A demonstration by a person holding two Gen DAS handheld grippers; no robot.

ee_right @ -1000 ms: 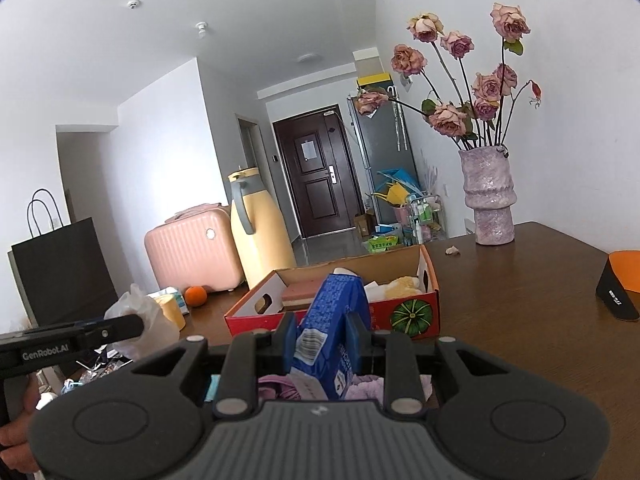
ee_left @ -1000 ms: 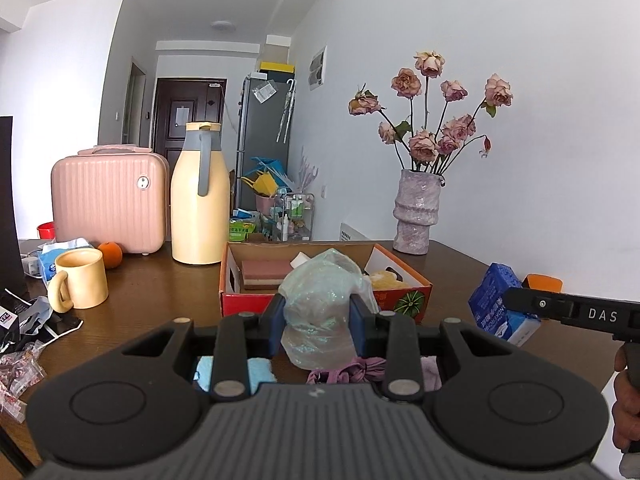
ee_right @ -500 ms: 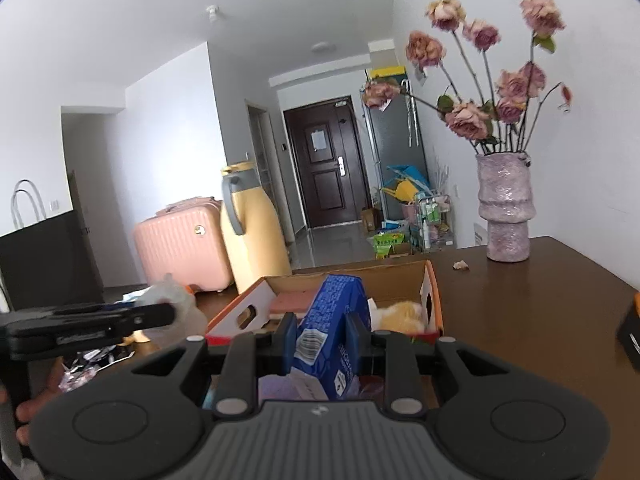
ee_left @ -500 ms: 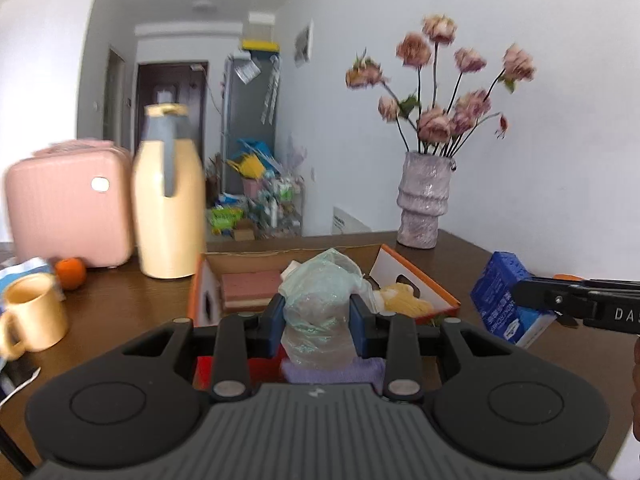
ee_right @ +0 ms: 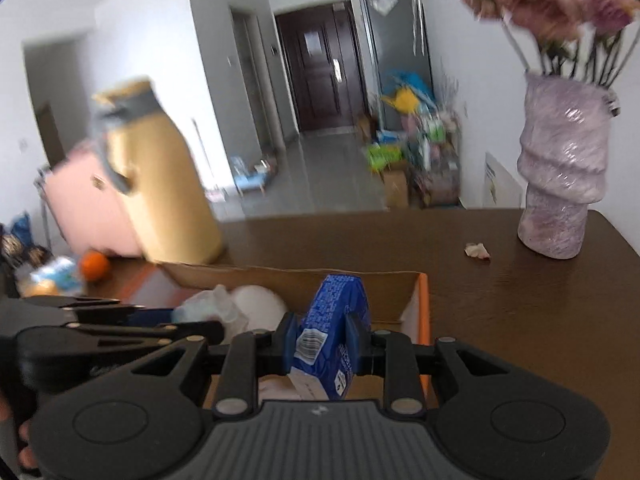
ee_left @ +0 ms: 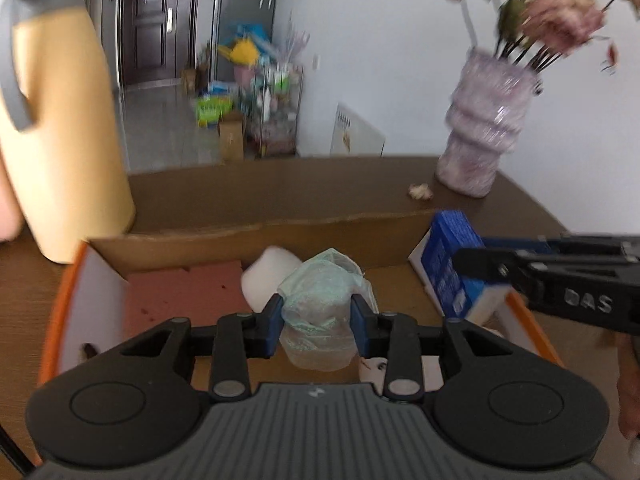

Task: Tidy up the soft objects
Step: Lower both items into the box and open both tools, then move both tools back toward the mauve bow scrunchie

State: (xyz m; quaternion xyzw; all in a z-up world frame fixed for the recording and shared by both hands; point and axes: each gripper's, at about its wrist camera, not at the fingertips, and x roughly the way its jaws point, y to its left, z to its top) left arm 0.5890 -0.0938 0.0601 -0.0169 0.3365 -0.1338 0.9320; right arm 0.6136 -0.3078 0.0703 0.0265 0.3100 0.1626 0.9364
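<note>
Your left tool is covering the bag's lower part, and your right tool is hiding the blue pack's bottom. The jug and flowers are blurring and running off the frame. The box's near wall is sitting hidden.

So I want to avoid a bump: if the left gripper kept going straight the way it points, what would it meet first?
Probably the white roll in the cardboard box, just beyond the plastic bag between the left gripper's opening jaws; depth is unclear.
</note>
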